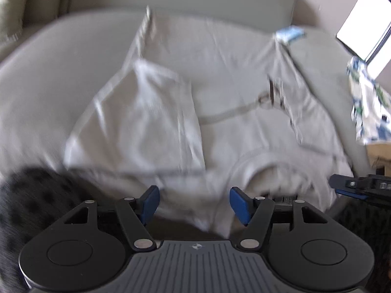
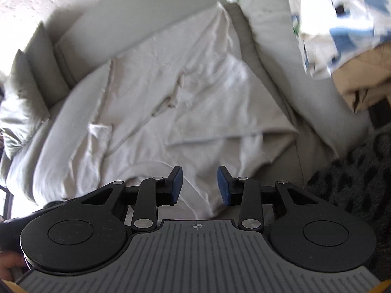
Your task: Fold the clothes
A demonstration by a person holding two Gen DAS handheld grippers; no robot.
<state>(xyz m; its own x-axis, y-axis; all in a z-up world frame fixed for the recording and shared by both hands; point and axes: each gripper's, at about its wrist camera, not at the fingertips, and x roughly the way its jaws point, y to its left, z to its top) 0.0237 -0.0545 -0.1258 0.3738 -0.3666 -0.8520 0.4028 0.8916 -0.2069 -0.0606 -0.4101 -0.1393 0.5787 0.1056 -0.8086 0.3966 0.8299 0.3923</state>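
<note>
A pale grey shirt (image 1: 220, 78) lies spread on a grey sofa seat (image 1: 48, 73), its left part folded inward over the body. It also shows in the right wrist view (image 2: 171, 92), with its right part folded inward. My left gripper (image 1: 194, 204) is open and empty, just above the shirt's near hem. My right gripper (image 2: 199, 185) is open and empty over the near hem too. The right gripper's tip shows at the right edge of the left wrist view (image 1: 352, 186).
A blue, green and white patterned cloth (image 2: 337, 17) lies on a tan one (image 2: 361, 78) at the right. A dark spotted fabric (image 2: 354, 183) lies near right and shows near left in the left view (image 1: 31, 202). Sofa cushions (image 2: 27, 78) stand at the left.
</note>
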